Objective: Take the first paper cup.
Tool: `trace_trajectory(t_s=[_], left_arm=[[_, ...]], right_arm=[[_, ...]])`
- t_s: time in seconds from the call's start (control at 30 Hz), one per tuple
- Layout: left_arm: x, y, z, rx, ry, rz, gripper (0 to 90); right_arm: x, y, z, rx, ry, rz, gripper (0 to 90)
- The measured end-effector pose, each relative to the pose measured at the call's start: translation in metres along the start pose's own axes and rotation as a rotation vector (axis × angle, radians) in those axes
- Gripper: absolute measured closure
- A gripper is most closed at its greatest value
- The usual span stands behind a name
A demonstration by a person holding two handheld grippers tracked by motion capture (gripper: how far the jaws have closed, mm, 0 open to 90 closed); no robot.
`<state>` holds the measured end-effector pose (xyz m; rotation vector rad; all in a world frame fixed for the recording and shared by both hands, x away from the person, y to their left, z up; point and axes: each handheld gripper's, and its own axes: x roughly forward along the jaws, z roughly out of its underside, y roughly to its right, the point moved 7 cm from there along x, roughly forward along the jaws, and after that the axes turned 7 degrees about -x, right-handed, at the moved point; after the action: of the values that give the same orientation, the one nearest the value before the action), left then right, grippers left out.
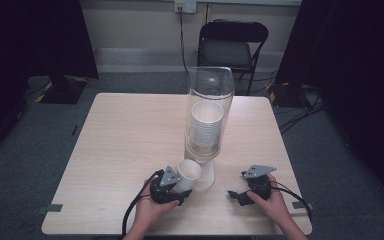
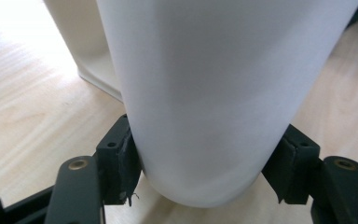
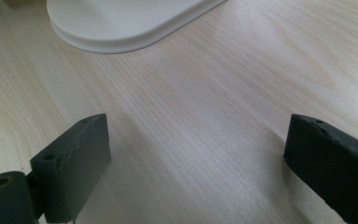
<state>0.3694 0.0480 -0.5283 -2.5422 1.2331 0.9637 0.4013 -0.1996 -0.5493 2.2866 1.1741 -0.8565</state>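
Observation:
A white paper cup point(image 1: 188, 172) is held tilted just above the table near its front edge, its mouth facing up and to the right. My left gripper point(image 1: 176, 189) is shut on its lower part. In the left gripper view the cup point(image 2: 205, 93) sits between both pads point(image 2: 126, 163), which press on its sides. A tall clear tube dispenser point(image 1: 209, 115) with a stack of white cups point(image 1: 207, 125) inside stands on a white base point(image 1: 206, 177) right behind the held cup. My right gripper point(image 1: 234, 196) rests open on the table to the right, nothing between its fingers point(image 3: 74, 163); the white base point(image 3: 121, 23) lies ahead of it.
The light wooden table point(image 1: 120, 150) has bare room at the left and back. A black folding chair point(image 1: 232, 45) stands beyond the far edge. Dark curtains hang at both sides, and cables lie on the floor at the right.

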Motion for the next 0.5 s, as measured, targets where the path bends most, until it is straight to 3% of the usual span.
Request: trace_trajectory(t_s=[0.1,0.2,0.23,0.33,0.4,0.5], left_arm=[[-0.001,0.012,0.000,0.018,0.001,0.029,35.5],[0.000,0.019,0.000,0.025,0.002,0.046,35.5],[0.000,0.023,0.000,0.045,-0.010,0.057,35.5],[0.003,0.028,0.000,0.045,-0.005,0.073,35.4],[0.006,0.032,0.001,0.057,-0.021,0.078,35.4],[0.010,0.037,-0.001,0.050,-0.011,0.094,35.3]], right_arm=[[-0.001,0.000,0.001,-0.002,0.000,-0.007,7.6],[-0.004,0.001,0.002,0.001,0.011,-0.002,14.9],[-0.009,0.004,0.003,0.007,-0.007,-0.001,17.7],[-0.013,0.005,0.003,0.022,-0.009,-0.005,17.3],[-0.022,0.005,-0.003,0.073,0.020,-0.029,18.4],[-0.032,0.007,-0.014,0.073,0.055,-0.003,17.6]])
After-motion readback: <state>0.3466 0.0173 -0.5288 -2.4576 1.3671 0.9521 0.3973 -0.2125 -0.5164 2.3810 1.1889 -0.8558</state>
